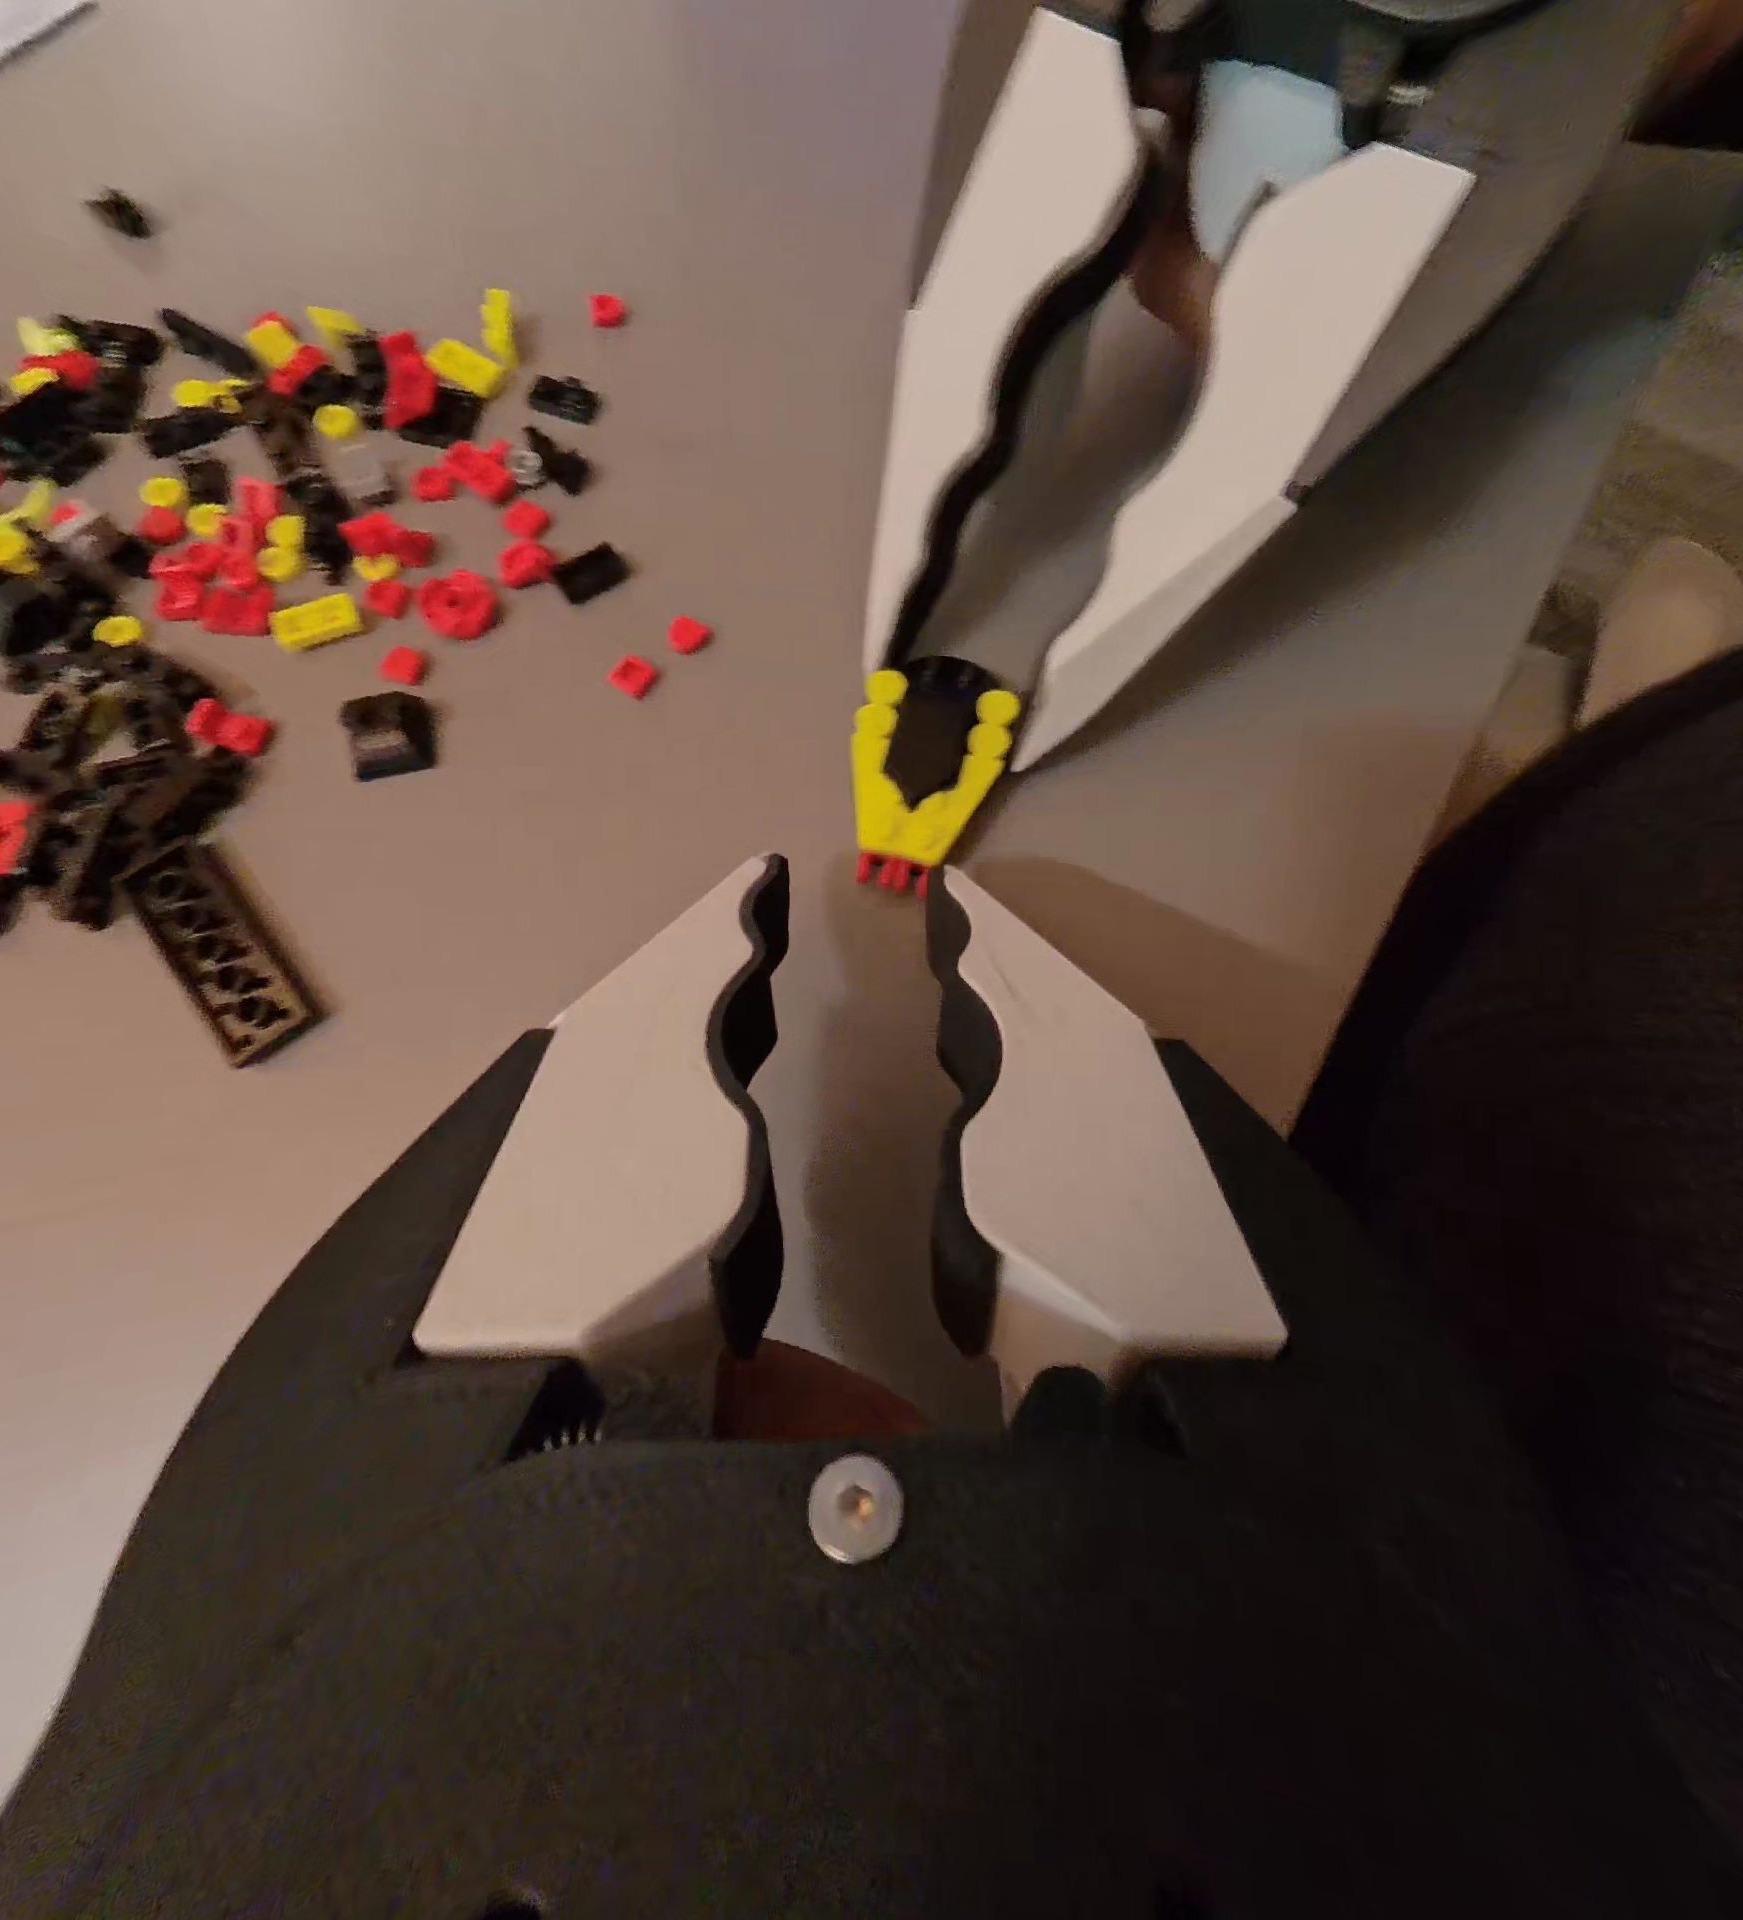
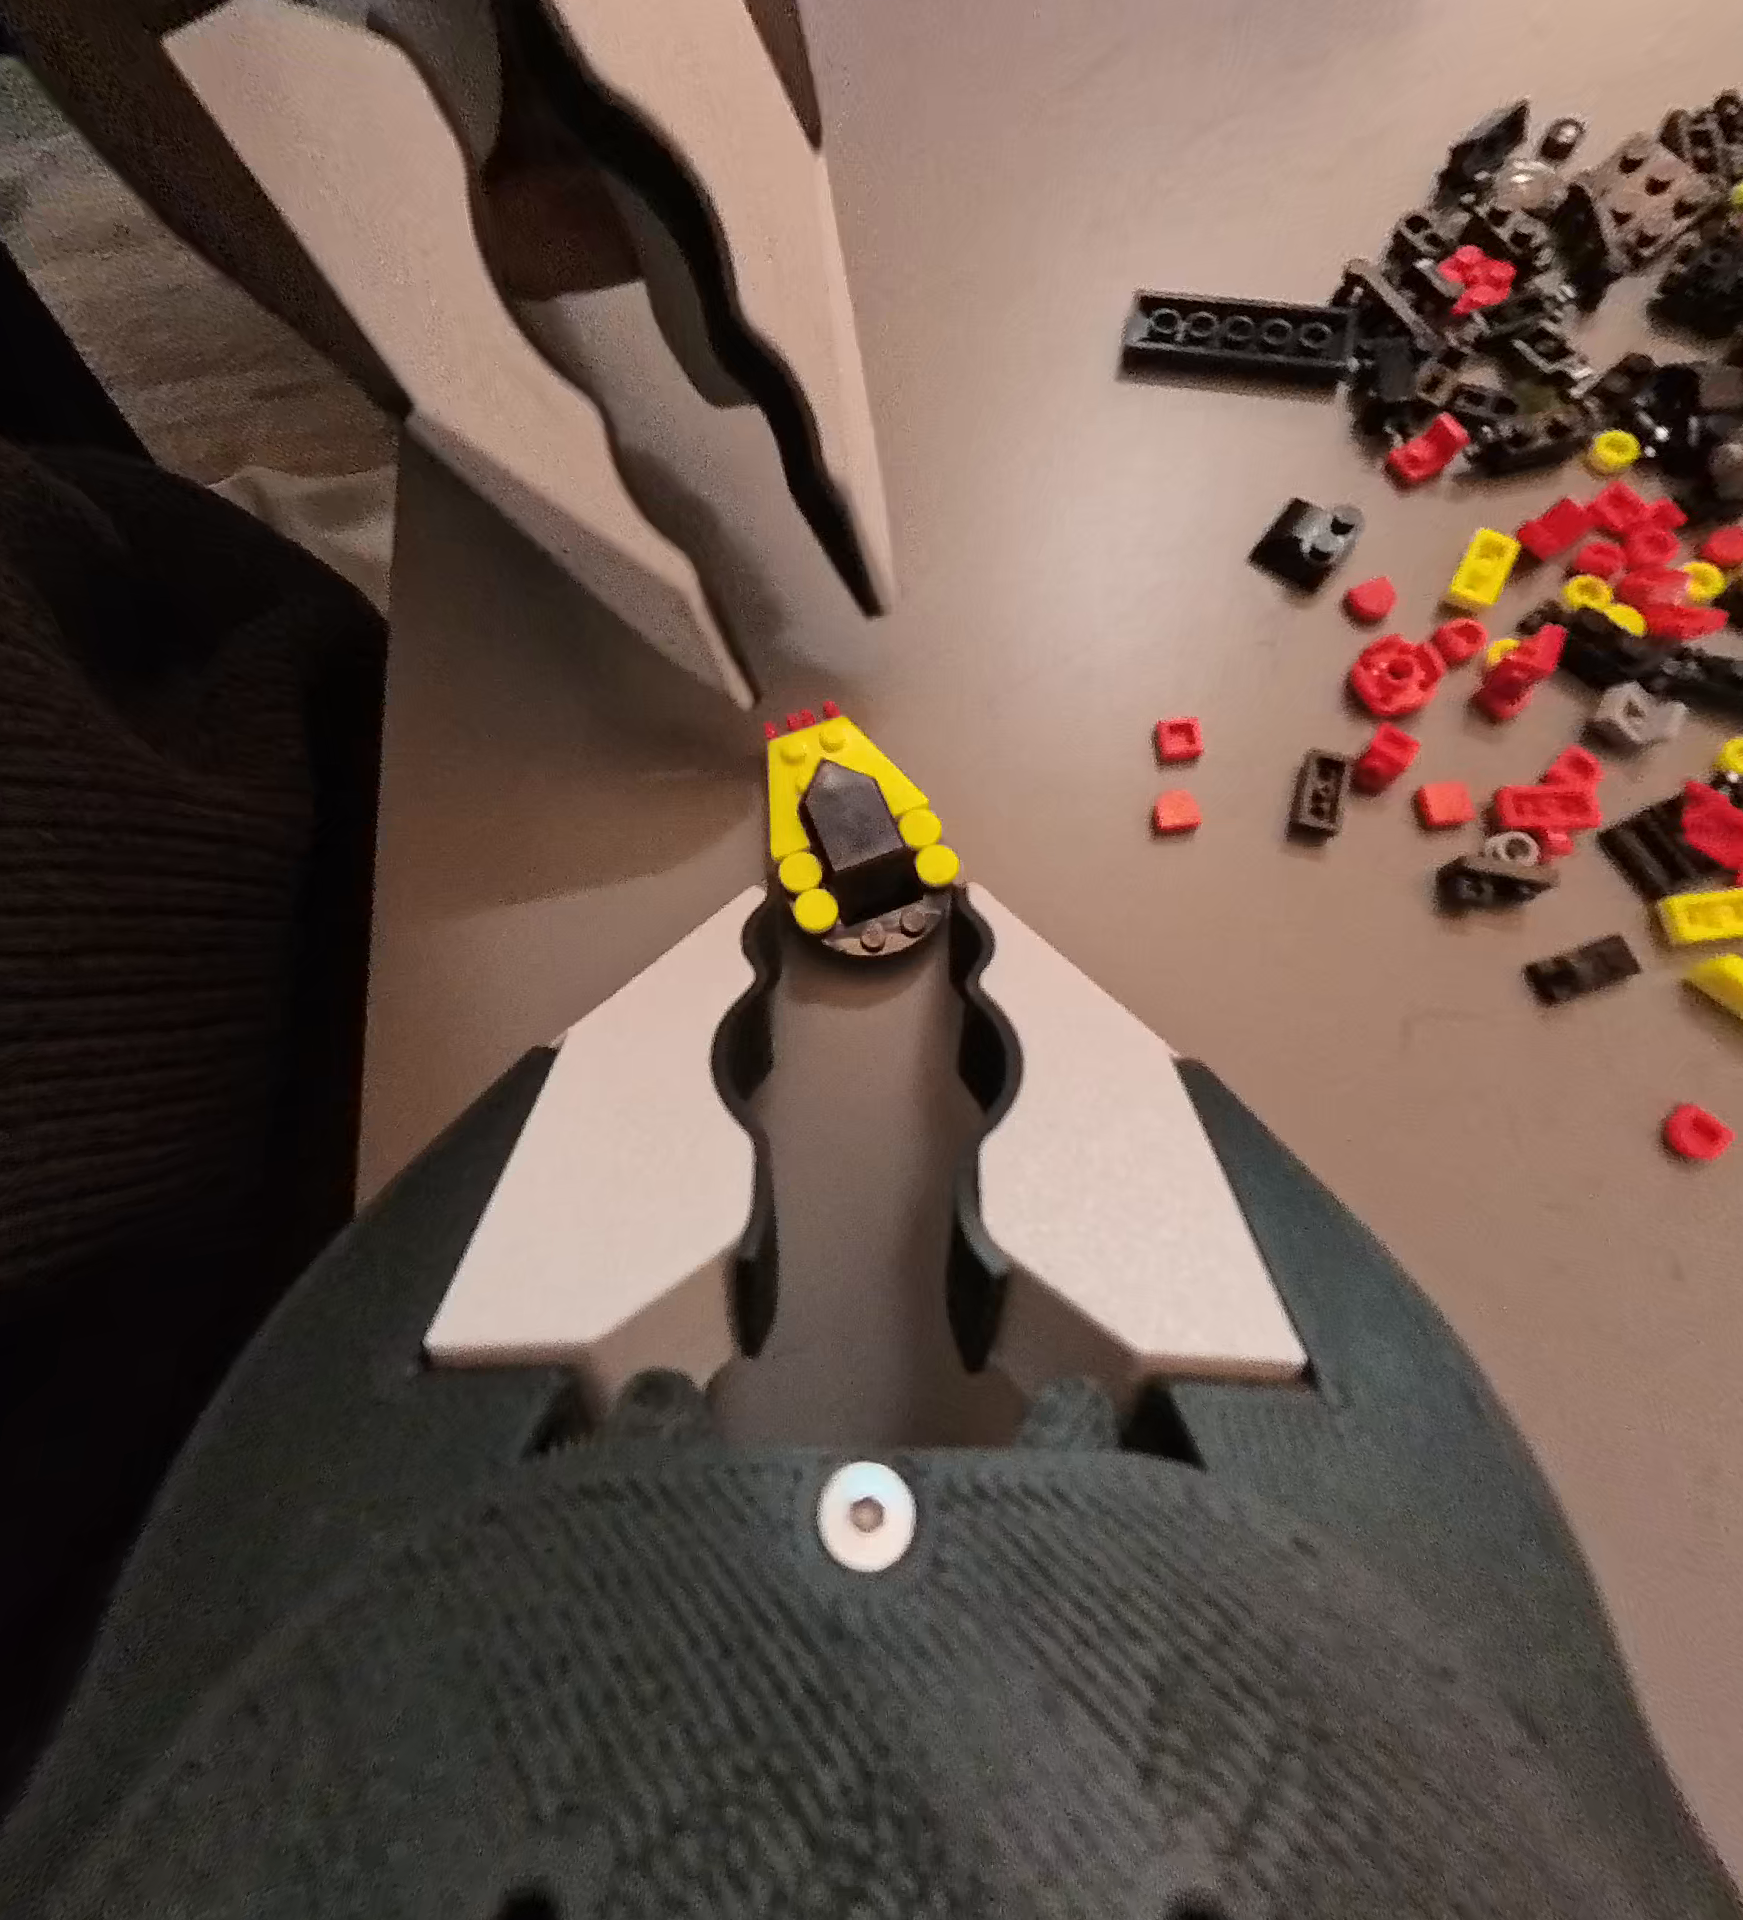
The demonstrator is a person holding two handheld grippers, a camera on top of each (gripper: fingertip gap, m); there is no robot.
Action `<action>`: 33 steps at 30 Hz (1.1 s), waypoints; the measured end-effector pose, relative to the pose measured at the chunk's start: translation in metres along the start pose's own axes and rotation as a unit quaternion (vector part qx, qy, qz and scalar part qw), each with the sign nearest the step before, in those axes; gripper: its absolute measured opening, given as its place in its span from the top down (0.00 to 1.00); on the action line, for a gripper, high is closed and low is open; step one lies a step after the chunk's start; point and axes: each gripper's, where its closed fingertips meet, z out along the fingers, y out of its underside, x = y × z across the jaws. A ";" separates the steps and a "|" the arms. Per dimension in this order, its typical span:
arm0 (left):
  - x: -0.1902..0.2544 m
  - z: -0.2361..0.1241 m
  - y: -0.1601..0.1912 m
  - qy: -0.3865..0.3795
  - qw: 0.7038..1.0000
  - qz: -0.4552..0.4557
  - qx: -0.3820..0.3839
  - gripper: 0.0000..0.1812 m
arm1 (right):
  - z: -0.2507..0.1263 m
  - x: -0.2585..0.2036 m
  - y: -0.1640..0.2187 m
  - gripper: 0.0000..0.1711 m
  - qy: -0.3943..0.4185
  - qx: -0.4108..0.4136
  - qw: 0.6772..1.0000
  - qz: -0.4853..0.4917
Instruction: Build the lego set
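Small yellow-black sub-assembly [image 2: 851, 831] built, clamped at its round black end by right gripper [image 2: 862, 914] fingers. Left gripper [image 1: 856, 873] fingers apart, just beside its red end. Loose-brick pile [image 2: 1573, 582] on bench [image 2: 1054, 1039], well apart, mostly unused.

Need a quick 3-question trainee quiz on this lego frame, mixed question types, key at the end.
1. True or false: the right gripper holds the yellow assembly by its black round end.
2. Which end of the assembly faces the left gripper? A) the red end B) the black round end C) neither
3. Fill in: the loose brick pile lies on the ____.

Key: 1. True. 2. A; the left gripper's jaws are apart with the red end just at their tips, not clamped. 3. table.
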 end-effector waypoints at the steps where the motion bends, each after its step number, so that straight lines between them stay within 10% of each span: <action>1: 0.006 0.001 0.002 0.010 1.000 0.007 -0.005 0.85 | 0.001 -0.003 -0.001 0.82 -0.007 0.000 1.000 -0.004; 33: 0.010 0.008 0.012 -0.002 0.998 0.051 -0.035 0.87 | 0.000 -0.017 -0.018 0.88 -0.009 0.025 0.998 -0.053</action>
